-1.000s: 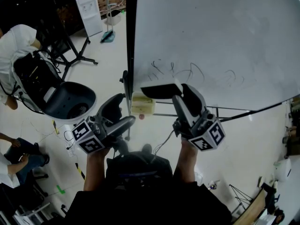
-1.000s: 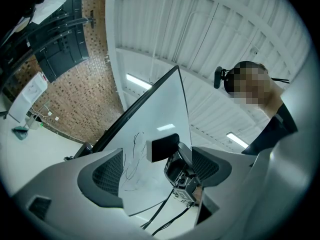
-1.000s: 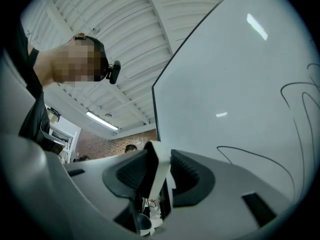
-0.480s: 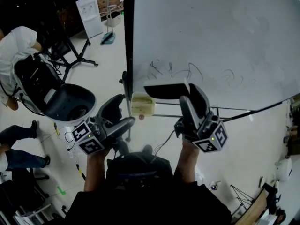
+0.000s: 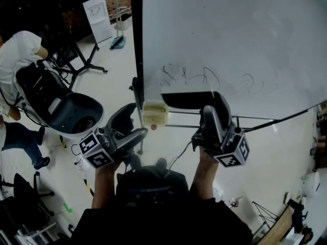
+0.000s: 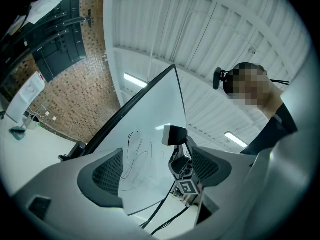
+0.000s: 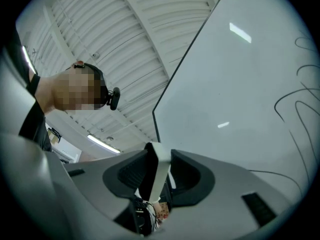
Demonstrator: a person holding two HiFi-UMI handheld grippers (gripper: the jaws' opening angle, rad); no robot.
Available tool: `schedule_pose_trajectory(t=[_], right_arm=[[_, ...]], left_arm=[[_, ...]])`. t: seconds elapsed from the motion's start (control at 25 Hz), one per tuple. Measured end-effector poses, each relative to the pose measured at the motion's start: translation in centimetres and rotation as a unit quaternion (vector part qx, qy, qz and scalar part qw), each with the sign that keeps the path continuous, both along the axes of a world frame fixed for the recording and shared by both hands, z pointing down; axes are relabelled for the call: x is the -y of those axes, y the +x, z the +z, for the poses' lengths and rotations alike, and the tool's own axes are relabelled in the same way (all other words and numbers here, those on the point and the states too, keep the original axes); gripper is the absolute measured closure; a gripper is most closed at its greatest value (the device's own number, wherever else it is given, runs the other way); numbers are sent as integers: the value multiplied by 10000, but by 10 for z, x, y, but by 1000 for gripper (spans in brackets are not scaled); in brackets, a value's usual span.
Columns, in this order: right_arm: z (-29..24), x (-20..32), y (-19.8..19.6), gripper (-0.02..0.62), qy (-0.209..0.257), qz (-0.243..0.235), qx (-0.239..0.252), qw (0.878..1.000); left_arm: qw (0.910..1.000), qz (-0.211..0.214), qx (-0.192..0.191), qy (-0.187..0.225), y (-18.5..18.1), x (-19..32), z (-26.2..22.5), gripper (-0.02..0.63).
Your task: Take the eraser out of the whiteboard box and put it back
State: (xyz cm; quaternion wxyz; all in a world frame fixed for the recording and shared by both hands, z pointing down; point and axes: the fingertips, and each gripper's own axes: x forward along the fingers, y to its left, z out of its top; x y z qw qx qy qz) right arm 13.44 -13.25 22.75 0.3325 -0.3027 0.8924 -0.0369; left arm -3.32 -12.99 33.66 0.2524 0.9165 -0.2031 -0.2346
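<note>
The eraser [image 5: 186,100], black with a pale felt side, is held flat in front of the whiteboard [image 5: 240,40], just under the dark scribbles [image 5: 204,78]. My right gripper [image 5: 203,105] is shut on it; in the right gripper view the eraser [image 7: 161,156] stands edge-on, pinched between the pads of that gripper [image 7: 158,178]. The small cream whiteboard box [image 5: 155,114] hangs at the board's lower left corner, left of the eraser. My left gripper [image 5: 134,122] stays low beside the box, open and empty. Its own view has the left gripper [image 6: 157,170] framing the eraser [image 6: 174,135].
A black-seated chair [image 5: 76,112] stands to the left, with a person in a white shirt [image 5: 18,47] behind it. A white sign stand [image 5: 97,14] is at the back. The whiteboard's metal frame bar [image 5: 265,122] and loose cables [image 5: 181,152] cross the floor below.
My right gripper has lifted the eraser up and to the right, closer to the scribbles. The left gripper kept still. A person's legs at the left edge have moved.
</note>
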Motion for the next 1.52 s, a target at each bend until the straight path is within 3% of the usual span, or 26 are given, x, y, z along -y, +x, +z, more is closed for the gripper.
schedule_pose_trajectory(t=[0.76, 1.08, 1.52], right_arm=[[-16, -13, 41, 434, 102, -327, 1150, 9928], [-13, -16, 64, 434, 14, -524, 1788, 9825], [-9, -17, 81, 434, -8, -581, 2037, 9773]], left_arm=[[9999, 138, -46, 30, 18, -11, -11, 178], [9997, 209, -99, 99, 28, -16, -17, 178], [9995, 278, -113, 72, 37, -16, -14, 178]])
